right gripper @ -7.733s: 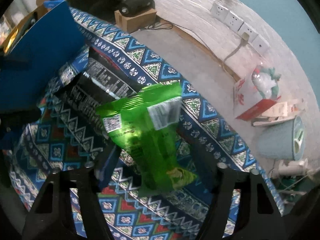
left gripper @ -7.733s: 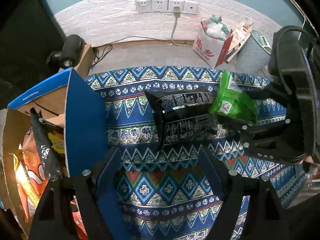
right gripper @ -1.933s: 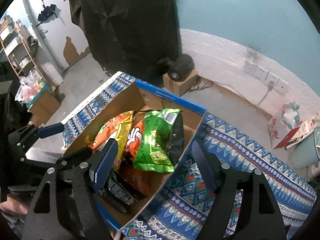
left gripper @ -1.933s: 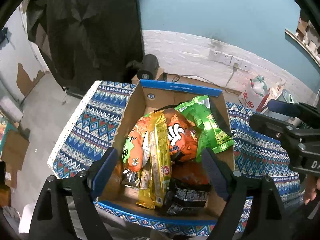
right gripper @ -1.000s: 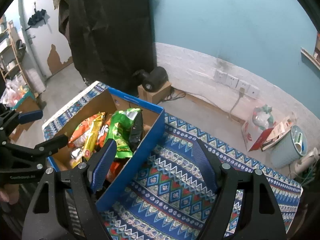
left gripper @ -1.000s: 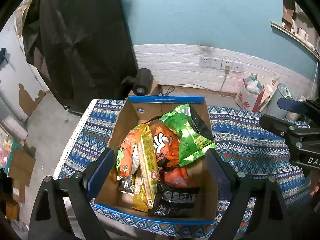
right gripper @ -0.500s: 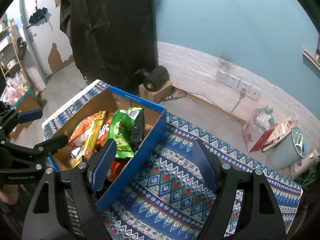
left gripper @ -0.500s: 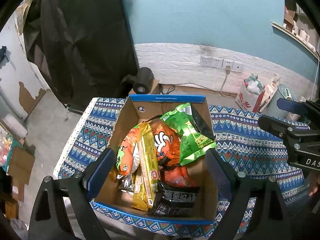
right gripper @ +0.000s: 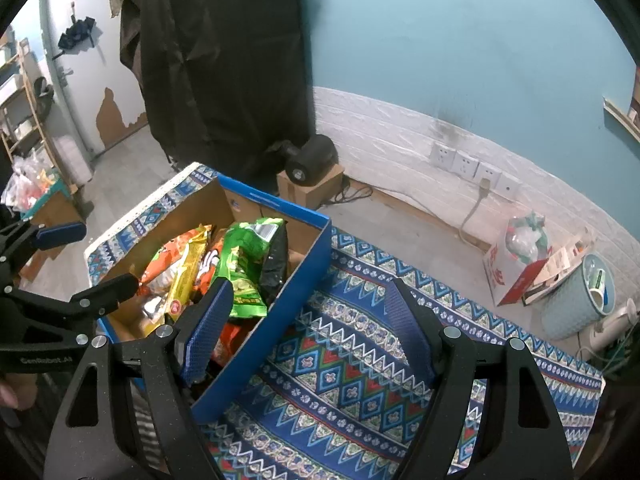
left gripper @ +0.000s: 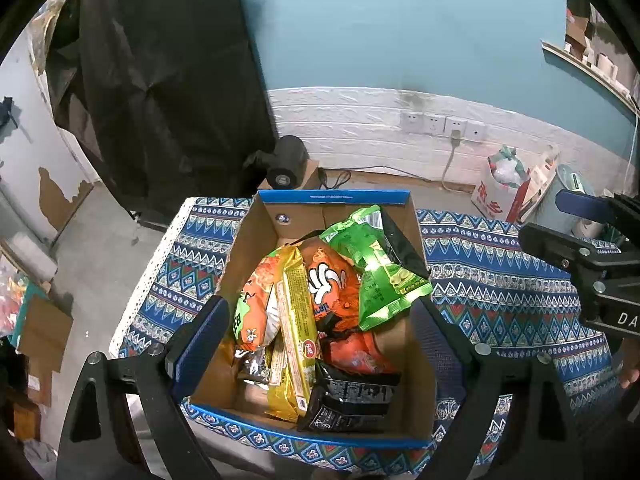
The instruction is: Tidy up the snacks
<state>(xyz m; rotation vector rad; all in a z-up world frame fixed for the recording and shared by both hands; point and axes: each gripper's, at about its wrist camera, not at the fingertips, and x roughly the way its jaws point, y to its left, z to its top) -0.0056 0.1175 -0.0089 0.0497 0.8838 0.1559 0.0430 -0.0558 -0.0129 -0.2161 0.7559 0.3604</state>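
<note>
A cardboard box with a blue rim (left gripper: 332,197) stands on the patterned blue cloth (left gripper: 500,280) and holds several snack bags. A green bag (left gripper: 376,272) leans against its right wall over a black one. Orange bags (left gripper: 332,280), a yellow packet (left gripper: 296,320) and a black bag (left gripper: 352,396) fill the rest. My left gripper (left gripper: 320,324) hovers high above the box, open and empty. My right gripper (right gripper: 308,316) is open and empty too, above the box's blue side wall (right gripper: 280,300) and the cloth (right gripper: 360,380). The green bag (right gripper: 244,264) shows there as well.
On the floor behind the table sit a black cylinder on a small carton (left gripper: 286,160), a red-and-white bag (left gripper: 500,192) and a pale blue bin (right gripper: 580,300). Wall sockets (left gripper: 436,124) and a black curtain (left gripper: 160,80) line the back. The table's left edge (left gripper: 148,280) is close to the box.
Nothing has moved in the last second. Earlier, the green bag was in my right gripper over the cloth beside a black bag; both now lie in the box, and both grippers have drawn back upward.
</note>
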